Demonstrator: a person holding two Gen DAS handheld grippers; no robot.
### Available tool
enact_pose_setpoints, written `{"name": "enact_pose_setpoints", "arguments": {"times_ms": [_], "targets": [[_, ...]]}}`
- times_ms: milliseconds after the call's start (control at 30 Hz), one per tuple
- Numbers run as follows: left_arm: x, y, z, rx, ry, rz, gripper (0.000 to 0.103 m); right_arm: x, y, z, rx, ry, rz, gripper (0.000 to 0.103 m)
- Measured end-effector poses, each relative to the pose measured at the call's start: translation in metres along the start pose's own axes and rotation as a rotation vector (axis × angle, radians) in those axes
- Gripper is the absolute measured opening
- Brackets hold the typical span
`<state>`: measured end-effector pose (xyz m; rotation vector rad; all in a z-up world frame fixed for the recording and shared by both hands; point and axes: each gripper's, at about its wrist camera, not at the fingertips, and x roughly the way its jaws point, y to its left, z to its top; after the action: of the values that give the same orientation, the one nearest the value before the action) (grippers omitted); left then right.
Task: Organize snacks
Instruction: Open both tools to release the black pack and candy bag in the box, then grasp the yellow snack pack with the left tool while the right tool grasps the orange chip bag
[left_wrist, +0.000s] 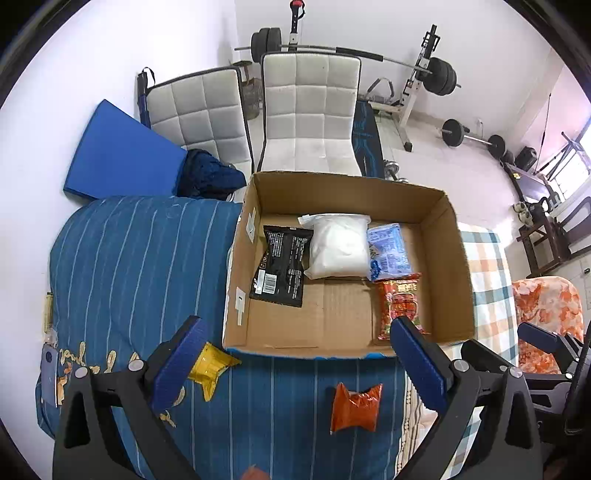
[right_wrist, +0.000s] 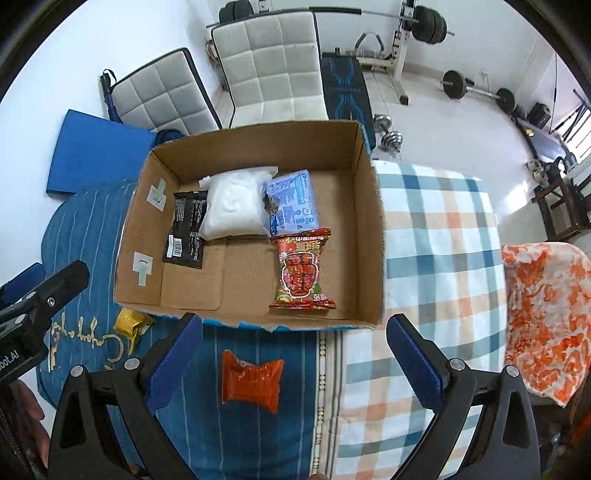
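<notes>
An open cardboard box (left_wrist: 439, 254) (right_wrist: 365, 206) rests on a bed. Inside lie a black packet (left_wrist: 282, 269) (right_wrist: 186, 232), a white bag (left_wrist: 338, 249) (right_wrist: 236, 206), a light blue packet (left_wrist: 388, 251) (right_wrist: 293, 203) and a red patterned snack bag (left_wrist: 400, 306) (right_wrist: 301, 271). On the blue striped cover in front of the box lie a yellow packet (left_wrist: 210, 369) (right_wrist: 129, 326) and an orange packet (left_wrist: 354, 408) (right_wrist: 251, 378). My left gripper (left_wrist: 297, 363) hovers open above the box's near edge. Also open and holding nothing, my right gripper (right_wrist: 295, 360) hangs over the orange packet.
A checked blanket (right_wrist: 436, 258) covers the bed to the right of the box, with an orange floral cloth (right_wrist: 546, 314) beyond it. Two white padded chairs (left_wrist: 310, 110), a blue mat (left_wrist: 118, 155) and weight equipment (left_wrist: 432, 74) stand behind the bed.
</notes>
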<state>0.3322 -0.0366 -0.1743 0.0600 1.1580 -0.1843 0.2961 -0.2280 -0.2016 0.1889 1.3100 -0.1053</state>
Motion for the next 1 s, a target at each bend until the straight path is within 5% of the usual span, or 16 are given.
{"name": "enact_pose_setpoints", "arguments": {"times_ms": [267,567,867,1000], "targets": [[-0.039,-0.009,-0.015,0.018,-0.079,0.012,0.102,-0.046,0.000,-0.023,-0.009,-0.079,0.002,0.101],[-0.044,-0.008,-0.034,0.010,-0.069,0.008,0.102,-0.065,0.002,-0.043,-0.009,-0.092,0.017,0.101],[-0.012,0.049,-0.080,-0.076,0.031,0.108,0.102,-0.002,0.015,-0.074,-0.022,0.088,0.070,0.101],[0.016,0.086,-0.110,-0.142,0.133,0.146,0.102,0.061,0.044,-0.095,-0.184,0.218,0.067,0.101]]}}
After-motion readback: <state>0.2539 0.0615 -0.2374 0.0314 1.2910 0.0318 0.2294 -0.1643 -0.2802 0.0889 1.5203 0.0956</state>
